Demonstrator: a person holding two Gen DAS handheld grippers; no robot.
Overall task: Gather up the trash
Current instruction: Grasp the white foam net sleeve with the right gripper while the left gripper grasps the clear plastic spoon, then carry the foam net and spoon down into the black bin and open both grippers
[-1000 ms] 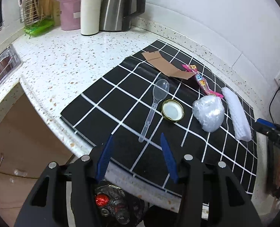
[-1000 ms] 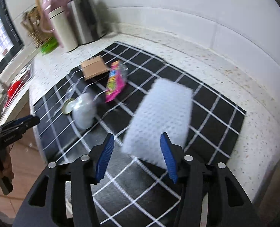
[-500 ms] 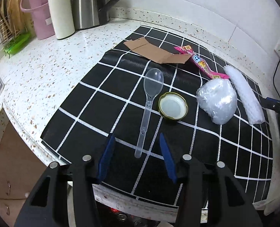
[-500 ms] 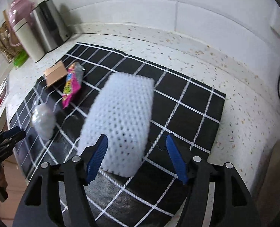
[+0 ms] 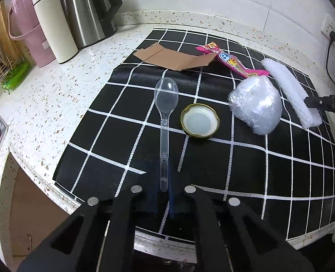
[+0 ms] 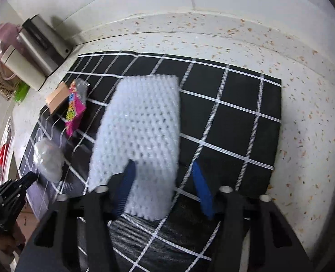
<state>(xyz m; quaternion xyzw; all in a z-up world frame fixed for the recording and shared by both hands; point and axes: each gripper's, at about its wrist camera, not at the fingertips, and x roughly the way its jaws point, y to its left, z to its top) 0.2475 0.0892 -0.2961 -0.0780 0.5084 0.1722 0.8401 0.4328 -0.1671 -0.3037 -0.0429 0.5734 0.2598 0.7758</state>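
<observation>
- Speckled white bench point(image 5: 42, 104) carries a black mat with white grid lines point(image 5: 113, 117); we log the items below by clock position on that mat, as the left wrist view shows it.
- Centre: clear plastic spoon point(image 5: 165, 104), bowl toward 12, handle running toward 6.
- Just beside the spoon, at 3 of it: jar lid point(image 5: 200, 121), gold rim, lying inside-up.
- At 12: flat cardboard piece point(image 5: 174, 59); its right end touches a pink snack wrapper point(image 5: 232, 61).
- At 2: crumpled clear plastic ball point(image 5: 257, 105).
- At 3, mat edge: white foam net point(image 6: 140, 136), lying flat.
- Left gripper point(image 5: 164, 185): we record its jaws pressed together, pinching the spoon's handle tip.
- Right gripper point(image 6: 165, 188): jaws have just been closing, with the near end of the foam net between them; blur prevents us telling whether both pads press on it.
- Off the mat, at 10: steel kettle point(image 5: 86, 11), white flask point(image 5: 54, 25), pink jug point(image 5: 29, 29).
</observation>
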